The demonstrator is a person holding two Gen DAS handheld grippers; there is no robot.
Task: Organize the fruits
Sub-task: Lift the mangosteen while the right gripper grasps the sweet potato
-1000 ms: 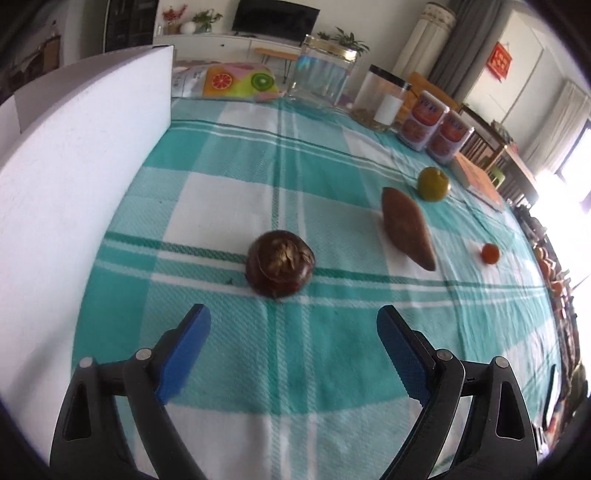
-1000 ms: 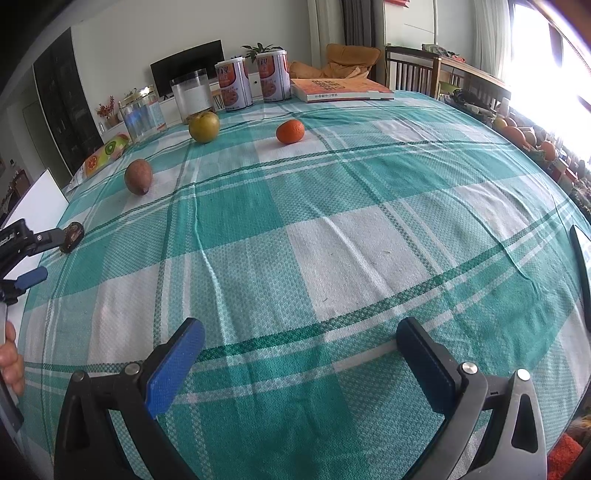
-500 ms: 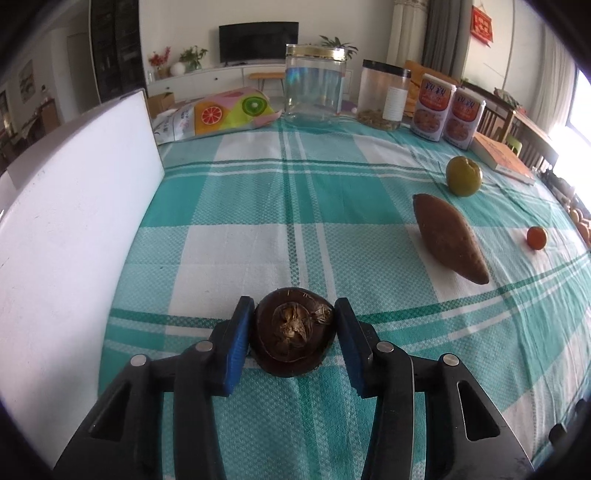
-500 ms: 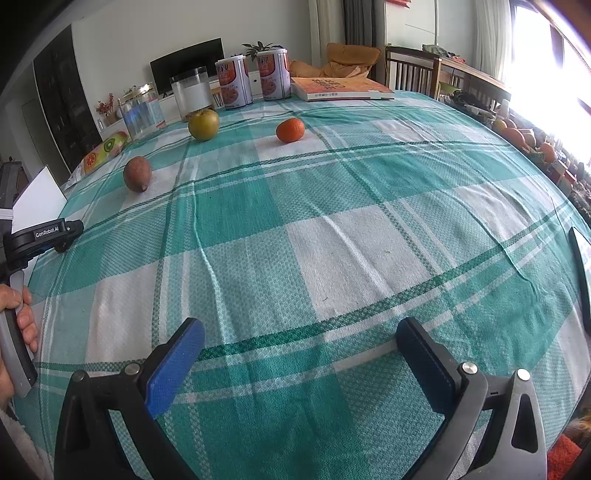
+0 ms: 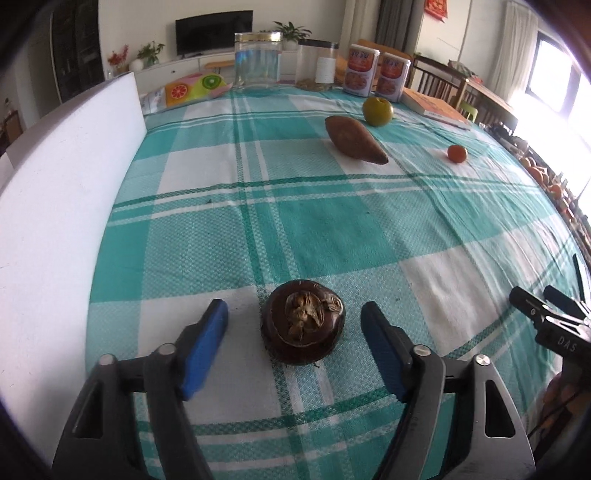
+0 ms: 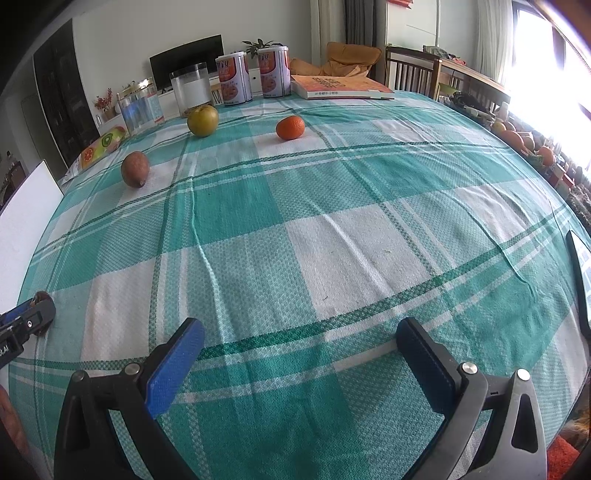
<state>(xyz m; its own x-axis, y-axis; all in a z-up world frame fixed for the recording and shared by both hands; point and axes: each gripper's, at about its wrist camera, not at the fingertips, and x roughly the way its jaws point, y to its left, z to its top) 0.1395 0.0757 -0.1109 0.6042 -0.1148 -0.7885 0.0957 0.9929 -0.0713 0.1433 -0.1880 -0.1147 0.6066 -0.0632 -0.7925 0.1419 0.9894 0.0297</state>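
Now the left gripper [image 5: 293, 325] has just been opening; its jaws stand well apart, the dark round fruit [image 5: 303, 326] between them, untouched, resting on the checked cloth [image 5: 332, 229]. Looks firm, light, rough-skinned; best gripped across its widest middle. Right gripper [image 6: 299, 356] gapes empty. Cloth is wrinkled, soft. Bright dining room, window glare.

Bright window [image 6: 554, 55], wooden chairs [image 6: 410, 70], wall television [image 5: 214, 31] behind.

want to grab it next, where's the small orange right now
The orange sits on the far part of the cloth, right of the green fruit and in front of the book.
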